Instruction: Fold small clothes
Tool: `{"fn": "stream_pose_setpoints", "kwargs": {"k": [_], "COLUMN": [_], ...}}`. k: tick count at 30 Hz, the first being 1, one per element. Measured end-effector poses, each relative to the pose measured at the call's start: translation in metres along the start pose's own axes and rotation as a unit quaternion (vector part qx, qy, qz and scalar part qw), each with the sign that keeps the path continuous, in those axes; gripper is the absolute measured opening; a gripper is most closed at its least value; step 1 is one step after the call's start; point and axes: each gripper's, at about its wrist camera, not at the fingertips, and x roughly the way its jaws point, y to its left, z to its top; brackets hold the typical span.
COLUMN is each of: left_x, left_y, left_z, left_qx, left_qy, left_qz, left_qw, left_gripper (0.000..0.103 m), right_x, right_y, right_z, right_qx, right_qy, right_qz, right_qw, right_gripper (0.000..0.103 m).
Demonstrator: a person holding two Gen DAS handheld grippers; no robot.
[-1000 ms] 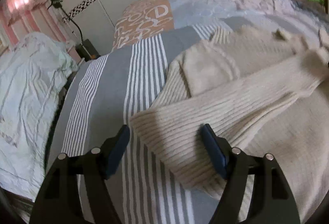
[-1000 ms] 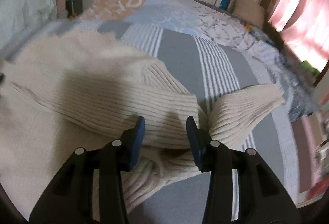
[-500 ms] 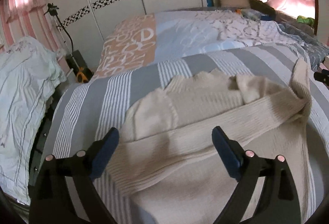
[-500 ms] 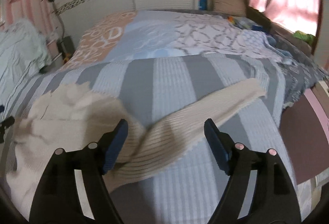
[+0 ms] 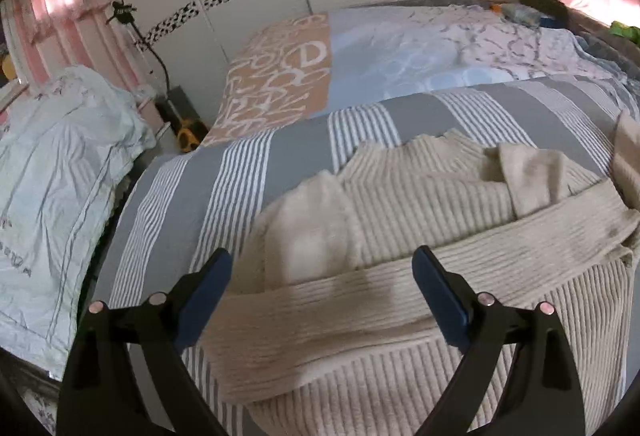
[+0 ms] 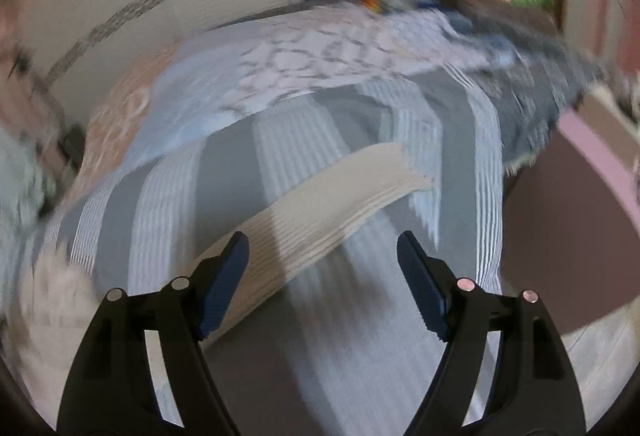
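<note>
- Cream ribbed sweater [image 5: 420,244] lies on the grey-striped bed [image 5: 240,176]; one sleeve is folded across the body, toward the near left.
- Left tool [image 5: 320,300]: wide, holding nothing, above the folded sleeve. A second ago its fingers bracketed the cuff closer in; it has since released and lifted away.
- Right tool [image 6: 322,284]: wide, empty. A second ago it was narrower over the cloth.
- Right wrist view is motion-blurred; the other sleeve [image 6: 320,212] probably lies stretched out on the bed, unfolded.
- Judgement: first sleeve fold done; second sleeve comes next.
</note>
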Motion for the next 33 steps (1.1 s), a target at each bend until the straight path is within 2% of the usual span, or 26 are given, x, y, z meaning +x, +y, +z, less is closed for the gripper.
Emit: {"fn": "stream_pose_setpoints", "kwargs": {"k": [2, 4, 10, 12, 13, 14, 15, 16, 18, 20, 23, 25, 27, 28, 31, 33], "left_x": [0.003, 0.005, 0.009, 0.01, 0.01, 0.009, 0.009, 0.008, 0.009, 0.012, 0.015, 0.017, 0.017, 0.017, 0.017, 0.017], "left_y": [0.005, 0.009, 0.018, 0.022, 0.025, 0.027, 0.03, 0.032, 0.038, 0.044, 0.048, 0.049, 0.049, 0.049, 0.052, 0.054], "left_z": [0.002, 0.004, 0.002, 0.0, -0.001, -0.002, -0.003, -0.003, -0.004, -0.005, -0.008, -0.012, -0.015, -0.017, -0.021, -0.025], "left_qx": [-0.004, -0.004, 0.007, 0.012, 0.013, 0.014, 0.014, 0.013, 0.007, -0.004, -0.014, -0.011, -0.007, -0.006, -0.005, -0.005], "left_qy": [0.004, 0.006, 0.012, 0.015, 0.016, 0.016, 0.016, 0.016, 0.02, 0.026, 0.034, 0.037, 0.036, 0.036, 0.037, 0.041], "left_qz": [0.005, 0.019, 0.046, 0.056, 0.06, 0.064, 0.067, 0.068, 0.07, 0.062, 0.045, 0.036, 0.031, 0.025, 0.015, 0.007], "left_qw": [1.0, 0.9998, 0.9988, 0.9982, 0.998, 0.9978, 0.9976, 0.9974, 0.9973, 0.9978, 0.9983, 0.9986, 0.9989, 0.999, 0.9992, 0.9991], "left_gripper": [0.092, 0.092, 0.092, 0.092, 0.092, 0.092, 0.092, 0.092, 0.092, 0.092, 0.092, 0.092, 0.092, 0.092, 0.092, 0.092], "right_x": [0.024, 0.038, 0.081, 0.089, 0.089, 0.085, 0.081, 0.076, 0.055, 0.033, -0.012, -0.042, -0.075, -0.08, -0.103, -0.104], "right_y": [-0.028, -0.042, -0.071, -0.074, -0.073, -0.069, -0.063, -0.058, -0.042, -0.028, 0.009, 0.038, 0.078, 0.088, 0.151, 0.185], "right_z": [0.009, 0.013, 0.02, 0.023, 0.024, 0.027, 0.03, 0.031, 0.032, 0.03, 0.02, 0.007, -0.017, -0.021, -0.066, -0.091], "right_qx": [0.058, 0.089, 0.18, 0.207, 0.206, 0.194, 0.176, 0.156, 0.108, 0.072, -0.018, -0.075, -0.144, -0.16, -0.239, -0.272], "right_qy": [0.02, 0.03, 0.052, 0.05, 0.045, 0.033, 0.022, 0.01, -0.028, -0.056, -0.098, -0.119, -0.134, -0.133, -0.129, -0.119], "right_qz": [0.006, 0.017, 0.057, 0.086, 0.086, 0.078, 0.064, 0.049, 0.027, 0.016, -0.013, -0.022, -0.037, -0.038, -0.051, -0.049], "right_qw": [0.998, 0.995, 0.981, 0.973, 0.974, 0.977, 0.982, 0.987, 0.993, 0.996, 0.995, 0.99, 0.98, 0.977, 0.961, 0.954], "right_gripper": [0.071, 0.067, 0.063, 0.05, 0.042, 0.031, 0.026, 0.01, 0.009, 0.009, 0.009, 0.009, 0.009, 0.009, 0.009, 0.009]}}
